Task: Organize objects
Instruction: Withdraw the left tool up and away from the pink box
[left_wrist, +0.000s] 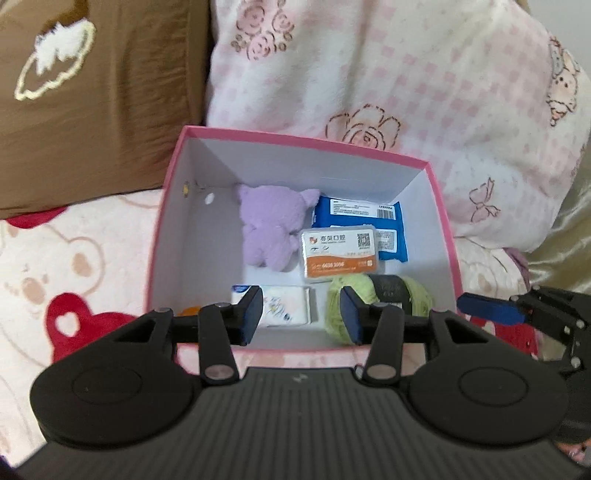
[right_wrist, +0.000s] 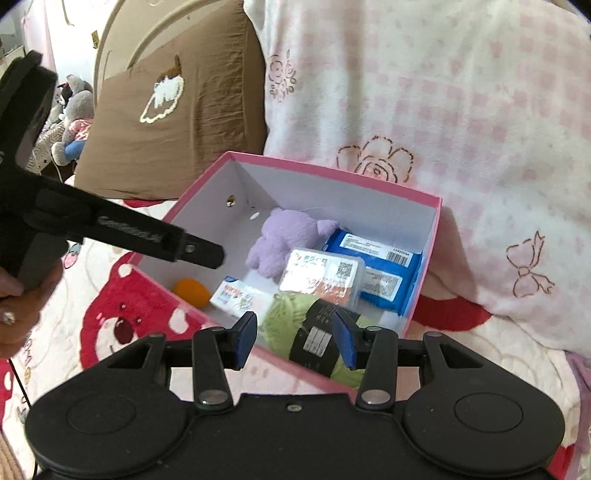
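The left gripper (left_wrist: 302, 314) hangs above the near edge of the pink box (left_wrist: 168, 184), its fingers (left_wrist: 251, 314) partly parted and holding nothing. The right gripper (right_wrist: 293, 339) hovers likewise over the box's near right corner, fingers (right_wrist: 244, 338) partly parted and empty. Just beyond the fingers, inside the box, lie a green yarn ball (left_wrist: 419, 295) with a dark band and a white tissue pack (left_wrist: 286, 304); a small orange ball (right_wrist: 192, 291) sits in the near left corner. Further in, a clear plastic case (left_wrist: 340, 254) with an orange-and-white card rests partly over a blue wipes pack (left_wrist: 354, 210), with a purple plush toy (left_wrist: 269, 225) lying beside them. The box stands on a bed cover (left_wrist: 74, 258) printed with red bears, backed by a brown pillow (left_wrist: 110, 92) and a pink floral pillow (left_wrist: 406, 74). A hand (right_wrist: 22, 314) grips the left gripper's handle.
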